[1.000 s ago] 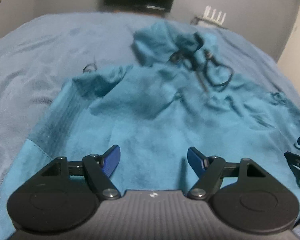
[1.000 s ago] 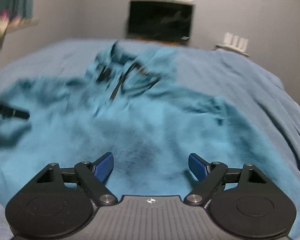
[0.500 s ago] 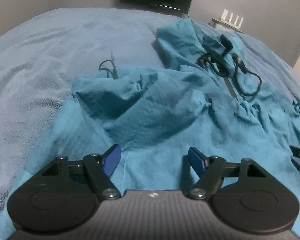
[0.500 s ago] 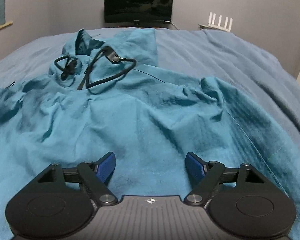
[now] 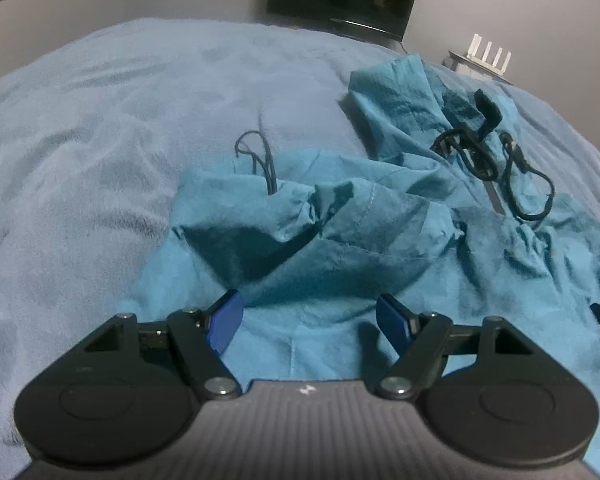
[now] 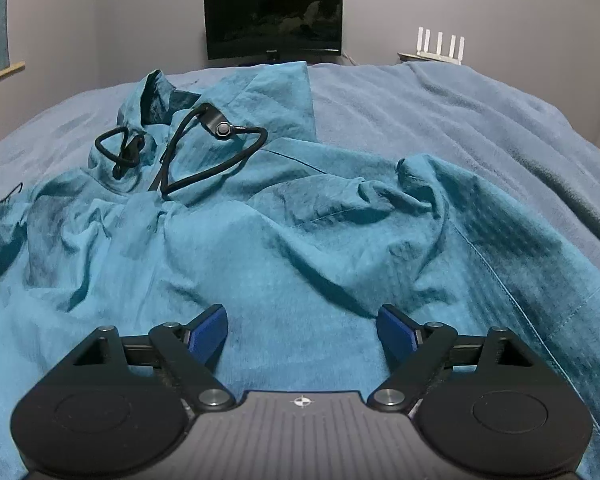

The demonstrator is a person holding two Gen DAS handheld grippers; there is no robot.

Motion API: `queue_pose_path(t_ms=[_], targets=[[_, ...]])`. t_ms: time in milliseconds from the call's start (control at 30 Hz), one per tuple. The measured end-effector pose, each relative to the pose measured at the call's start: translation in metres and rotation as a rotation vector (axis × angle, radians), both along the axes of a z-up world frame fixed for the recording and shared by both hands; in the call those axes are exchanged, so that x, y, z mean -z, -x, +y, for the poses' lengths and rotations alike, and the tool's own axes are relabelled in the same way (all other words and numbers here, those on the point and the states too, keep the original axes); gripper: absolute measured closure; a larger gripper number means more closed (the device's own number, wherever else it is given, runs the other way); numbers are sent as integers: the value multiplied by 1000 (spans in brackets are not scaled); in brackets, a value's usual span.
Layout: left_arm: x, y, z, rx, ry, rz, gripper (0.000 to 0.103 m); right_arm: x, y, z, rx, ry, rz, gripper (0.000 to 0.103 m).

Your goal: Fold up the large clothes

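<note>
A teal hooded jacket lies front up and rumpled on the bed, hood at the far end, with black drawcords looped on the chest. Its sleeve is folded across the body, and a thin cord sticks out at the cuff. My left gripper hovers open over the jacket's near left part, with nothing between its blue pads. In the right wrist view the jacket fills the foreground. My right gripper is low over the near hem area, its jaws opening, with only fabric beneath.
A blue-grey fleece blanket covers the bed around the jacket. A dark monitor and a white router stand against the far wall. A wooden shelf edge shows at the left.
Both grippers dropped closer to the jacket. The left view swung left, so the folded sleeve and bare blanket now fill its middle. The motion blur of a second ago is gone.
</note>
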State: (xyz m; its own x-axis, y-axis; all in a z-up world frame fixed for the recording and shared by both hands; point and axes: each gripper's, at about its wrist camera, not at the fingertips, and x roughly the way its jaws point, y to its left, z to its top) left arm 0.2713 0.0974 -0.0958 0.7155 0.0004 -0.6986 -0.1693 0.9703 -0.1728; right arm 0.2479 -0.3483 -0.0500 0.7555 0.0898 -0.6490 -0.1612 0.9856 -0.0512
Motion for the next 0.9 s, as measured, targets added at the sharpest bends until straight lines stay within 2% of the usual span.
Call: queue_pose_path(t_ms=[100,167,267,367,467,600,667,767,900], targets=[[-13,5,-2,-26,16,-32,29,-8,1,-1,3,-21,-16,22],[-27,8,-5,-14,65,-89,29,-20,5,-4,-11,-56,-54,23],[-42,7,-18,38,100,-176,27,-43,9,-6,-11,-125,-114,23],[-43,-2,-36,106,97,-213,27,-60,-1,-6,-31,-196,-122,23],[-31,-9,-51,148,91,-209,27,-73,-32,-3,-47,-228,-116,23],[-21,-9,-58,185,14,-231,26,-80,-79,4,-56,-199,-137,27],[-18,-9,-60,189,-14,-257,26,-79,-109,8,-50,-207,-134,35],[-14,-11,-63,192,-40,-291,26,-72,-151,11,-25,-287,-117,36],[-5,-14,-64,210,-53,-295,22,-61,-205,24,-4,-298,-119,36]])
